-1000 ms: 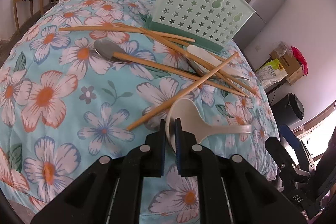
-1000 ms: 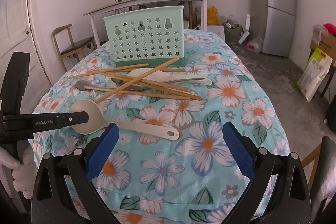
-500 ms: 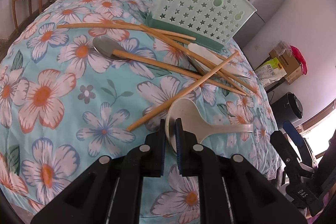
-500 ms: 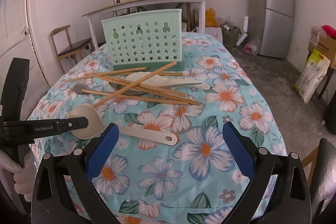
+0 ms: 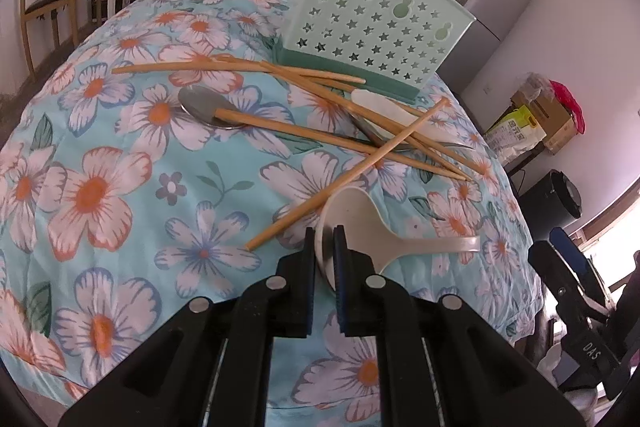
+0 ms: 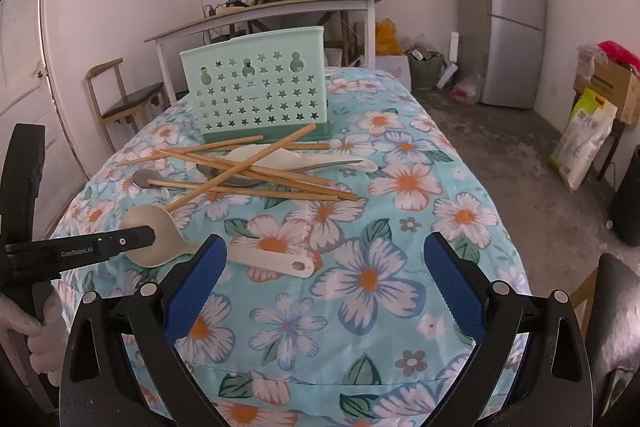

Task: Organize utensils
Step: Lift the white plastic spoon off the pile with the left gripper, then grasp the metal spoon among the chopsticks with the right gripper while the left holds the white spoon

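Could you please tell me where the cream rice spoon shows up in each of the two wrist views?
Left wrist view: the rice spoon is low centre, its bowl pinched in the shut left gripper, handle running right.
Right wrist view: the rice spoon is lower left, its bowl rim in the left gripper, its handle running right behind the open right gripper.
Shared landmark: the green holder behind the chopsticks.

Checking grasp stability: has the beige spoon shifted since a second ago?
No. The beige spoon sits in the same spot beside the loose chopstick's near end, with the left gripper shut on its bowl rim.
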The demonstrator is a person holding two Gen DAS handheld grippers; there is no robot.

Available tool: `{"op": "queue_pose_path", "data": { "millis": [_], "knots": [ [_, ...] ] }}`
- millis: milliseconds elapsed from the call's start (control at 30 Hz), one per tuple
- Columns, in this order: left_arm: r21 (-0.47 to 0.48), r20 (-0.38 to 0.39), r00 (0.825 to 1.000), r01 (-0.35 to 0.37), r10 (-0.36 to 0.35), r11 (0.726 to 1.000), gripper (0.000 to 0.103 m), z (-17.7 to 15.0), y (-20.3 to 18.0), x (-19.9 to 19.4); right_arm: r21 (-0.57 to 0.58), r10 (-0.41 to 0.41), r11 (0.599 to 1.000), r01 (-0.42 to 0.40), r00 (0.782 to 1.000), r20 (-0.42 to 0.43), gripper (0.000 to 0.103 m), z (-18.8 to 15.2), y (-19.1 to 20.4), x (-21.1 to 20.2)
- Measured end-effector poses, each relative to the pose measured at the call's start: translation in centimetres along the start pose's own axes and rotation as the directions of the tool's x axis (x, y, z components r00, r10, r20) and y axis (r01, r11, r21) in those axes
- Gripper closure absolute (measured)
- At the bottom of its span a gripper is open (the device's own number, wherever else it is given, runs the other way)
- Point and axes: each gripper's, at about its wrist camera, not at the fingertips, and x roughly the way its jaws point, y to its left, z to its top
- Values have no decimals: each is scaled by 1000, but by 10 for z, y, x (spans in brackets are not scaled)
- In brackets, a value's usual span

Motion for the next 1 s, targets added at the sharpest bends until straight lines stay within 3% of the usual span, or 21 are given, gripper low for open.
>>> {"op": "queue_pose_path", "data": {
  "millis": [367,533,633,767,867,1000],
  "knots": [
    [113,63,998,7,-14,994,97,5,2,-34,-4,-69,998,69,996,48,8,17,-15,-10],
    [144,80,997,5,-16,990,98,7,12,-51,-30,-59,998,62,995,75,15,34,-17,-10],
    [149,83,996,11,-24,989,98,6,21,-59,-53,-4,999,9,996,89,17,49,-10,-8],
    [158,86,996,16,-30,987,98,1,27,-64,-131,127,985,-115,988,88,19,71,12,1],
    [140,70,996,38,-48,989,98,-4,33,-65,-187,248,953,-238,968,33,21,91,37,20],
    [126,62,996,49,-57,991,98,-11,36,-64,-245,341,907,-341,939,-43,36,107,70,46]
  ]
}}
